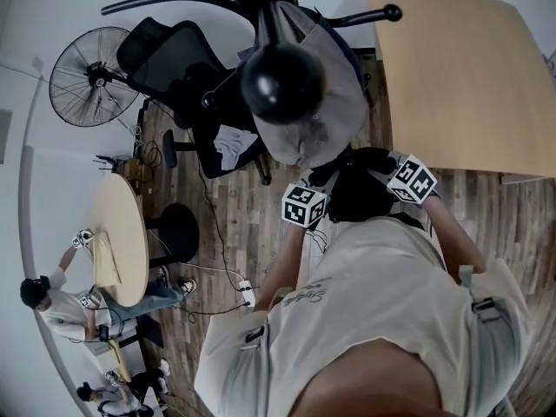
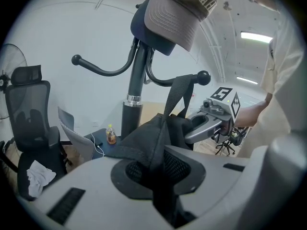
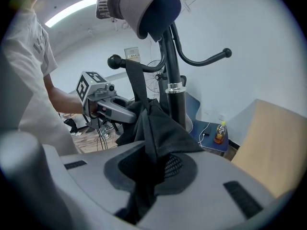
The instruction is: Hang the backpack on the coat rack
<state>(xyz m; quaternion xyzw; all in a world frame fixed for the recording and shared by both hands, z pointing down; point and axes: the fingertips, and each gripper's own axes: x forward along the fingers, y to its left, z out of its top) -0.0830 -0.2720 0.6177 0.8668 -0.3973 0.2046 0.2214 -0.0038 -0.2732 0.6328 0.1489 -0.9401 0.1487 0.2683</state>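
The black backpack (image 1: 360, 185) hangs between my two grippers beside the coat rack's pole (image 2: 134, 104). Its strap (image 2: 177, 97) runs up to a curved hook arm that ends in a ball (image 2: 204, 77); the right gripper view shows the same strap (image 3: 136, 80) and ball (image 3: 114, 61). My left gripper (image 2: 160, 169) is shut on a fold of the backpack's fabric. My right gripper (image 3: 148, 169) is shut on another fold. Each gripper shows in the other's view, close by. A grey cap (image 1: 317, 85) sits on the rack's top knob (image 1: 282, 81).
A black office chair (image 1: 187, 68) and a floor fan (image 1: 91, 76) stand to the left of the rack. A wooden table (image 1: 460, 76) is at the right. A round table (image 1: 122, 237) with people beside it is at lower left. A bottle (image 3: 220, 132) stands on a low blue surface.
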